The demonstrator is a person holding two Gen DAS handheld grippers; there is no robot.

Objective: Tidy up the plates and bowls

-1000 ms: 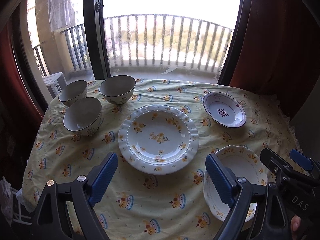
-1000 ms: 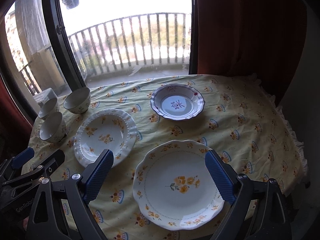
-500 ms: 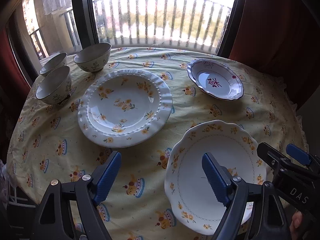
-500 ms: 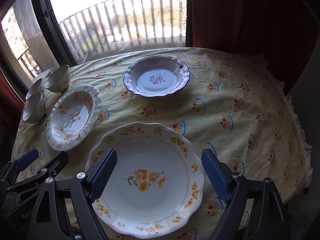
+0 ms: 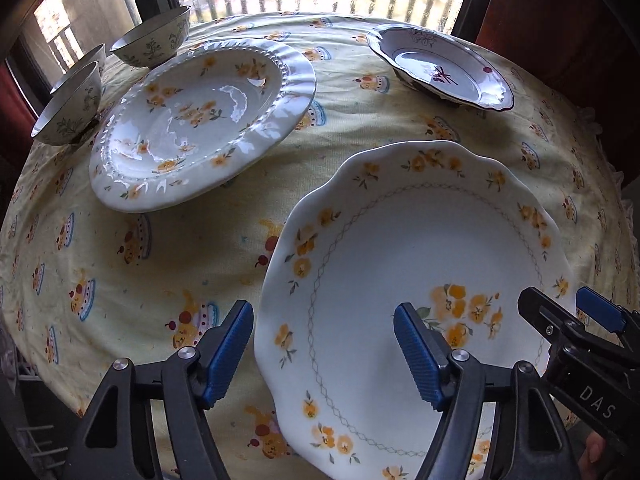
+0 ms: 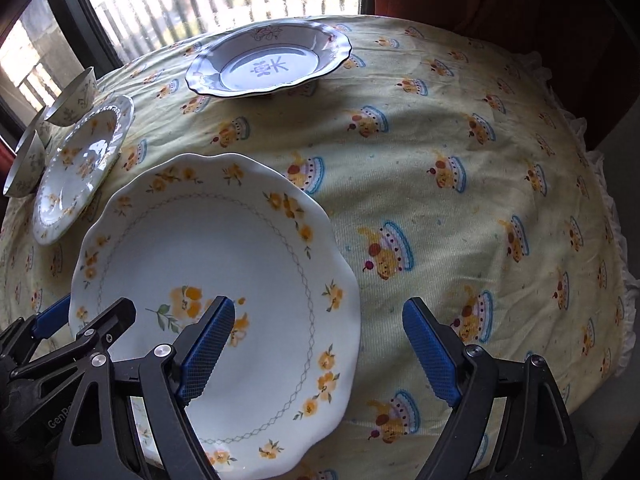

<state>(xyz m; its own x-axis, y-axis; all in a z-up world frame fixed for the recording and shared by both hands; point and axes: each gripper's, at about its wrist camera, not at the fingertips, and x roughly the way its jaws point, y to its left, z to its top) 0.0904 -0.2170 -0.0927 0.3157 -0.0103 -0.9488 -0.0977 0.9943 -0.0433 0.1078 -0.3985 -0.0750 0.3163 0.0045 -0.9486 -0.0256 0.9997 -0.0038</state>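
White scalloped ceramic plate with orange flowers [image 5: 420, 248] lying flat on yellow cake-print tablecloth [image 5: 168, 264], nearest the table's front edge. Left gripper [image 5: 324, 344] straddling that plate's left rim: one blue pad just outside the rim, the other over the plate's face, jaws closing, not yet pressing the china. Right gripper [image 6: 318, 348] astride the same plate's right rim, one pad above the plate, the other over bare cloth, jaws likewise closing, nothing clamped. Beyond the scalloped plate to the left, white beaded-rim deep plate with yellow blossoms [image 5: 200, 120]. Past that, near the window, three small pale bowls with leaf sprigs [image 5: 68, 108]. Beyond the scalloped plate to the right, dark-edged white shallow dish with a central character [image 5: 444, 68].
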